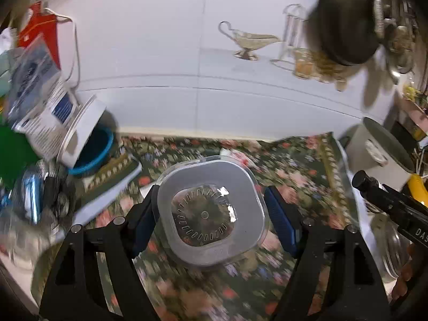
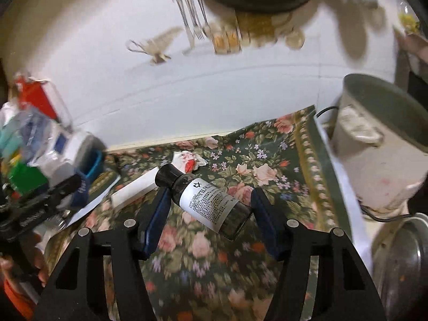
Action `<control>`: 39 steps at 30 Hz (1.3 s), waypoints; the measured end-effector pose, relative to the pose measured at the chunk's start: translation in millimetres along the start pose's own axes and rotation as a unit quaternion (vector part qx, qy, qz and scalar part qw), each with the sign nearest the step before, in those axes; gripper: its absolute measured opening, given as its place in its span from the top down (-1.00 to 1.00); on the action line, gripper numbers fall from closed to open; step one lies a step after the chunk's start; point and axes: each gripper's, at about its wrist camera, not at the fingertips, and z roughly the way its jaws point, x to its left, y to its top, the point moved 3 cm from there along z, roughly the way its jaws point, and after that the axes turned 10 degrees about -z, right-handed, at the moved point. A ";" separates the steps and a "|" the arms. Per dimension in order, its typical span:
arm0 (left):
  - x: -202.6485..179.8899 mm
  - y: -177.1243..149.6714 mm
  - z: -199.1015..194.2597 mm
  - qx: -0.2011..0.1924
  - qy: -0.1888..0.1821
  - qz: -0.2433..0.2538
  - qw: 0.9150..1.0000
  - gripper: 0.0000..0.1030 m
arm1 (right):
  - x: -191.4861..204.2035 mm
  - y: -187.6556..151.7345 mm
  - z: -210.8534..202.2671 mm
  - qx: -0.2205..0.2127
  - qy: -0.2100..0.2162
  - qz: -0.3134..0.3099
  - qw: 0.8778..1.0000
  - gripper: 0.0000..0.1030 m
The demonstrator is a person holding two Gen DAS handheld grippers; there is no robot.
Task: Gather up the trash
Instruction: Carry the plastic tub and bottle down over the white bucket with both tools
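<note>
Container: we see a clear plastic container (image 1: pixel 212 211) with a frosted square rim, held up between the two blue pads of our left claw (image 1: pixel 211 220); its bottom faces the camera.
Left claw: partly closed, the left pad pressed on the container's side; on the right we cannot tell whether the pad touches the rim or sits just beside it.
Bottle: a dark bottle (image 2: pixel 206 200) with a black cap and a white printed label lies tilted between the pads of our right claw (image 2: pixel 210 212), cap pointing up and to the left.
Right claw: about half open, both pads against the bottle, which is raised off the cloth.
Surface: a dark green flowered cloth (image 2: pixel 240 160) covers it under both claws.
On the cloth: a crumpled white and red wrapper (image 2: pixel 188 161) lies just past the bottle's cap, and a flat white box (image 2: pixel 133 190) lies to its left.
Left edge: a white tub (image 1: pixel 80 131) lies tipped over a blue bowl (image 1: pixel 99 149), amid blurred packaging.
Right edge: a pale pot (image 2: pixel 374 144) with a grey lid stands off the cloth.
Wall: white tiles (image 1: pixel 160 40) with a printed gravy boat (image 1: pixel 248 40).
</note>
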 end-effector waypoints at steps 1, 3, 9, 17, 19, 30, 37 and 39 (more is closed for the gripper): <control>-5.0 -7.4 -8.6 -0.001 0.000 -0.002 1.000 -0.48 | -1.3 -4.2 -10.0 -0.004 0.002 -0.005 1.000 -0.13; -16.2 -22.8 -31.3 -0.003 -0.002 -0.005 1.000 -0.48 | -0.4 -12.5 -33.2 -0.009 0.010 -0.014 1.000 -0.13; -37.8 -59.1 -92.6 -0.008 -0.007 -0.002 1.000 -0.45 | 5.7 -35.9 -89.7 -0.015 0.026 -0.033 0.999 -0.13; -29.7 -109.3 -141.4 0.002 -0.028 0.007 1.000 -0.45 | 27.6 -69.5 -142.0 -0.026 0.027 -0.026 0.999 -0.14; -23.3 -122.9 -150.6 0.007 -0.041 0.010 0.999 -0.45 | 35.7 -81.5 -150.5 -0.024 0.023 -0.017 0.999 -0.14; 27.7 -201.2 -232.2 0.027 -0.106 0.052 0.993 -0.44 | 109.9 -165.3 -211.6 -0.032 -0.031 0.034 0.998 -0.14; 59.9 -244.1 -271.0 0.062 -0.115 0.060 0.990 -0.44 | 154.5 -206.9 -241.2 -0.023 -0.042 0.052 0.998 -0.14; 66.2 -254.7 -275.1 0.075 -0.116 0.059 0.989 -0.44 | 163.8 -217.7 -247.3 -0.016 -0.048 0.054 0.997 -0.14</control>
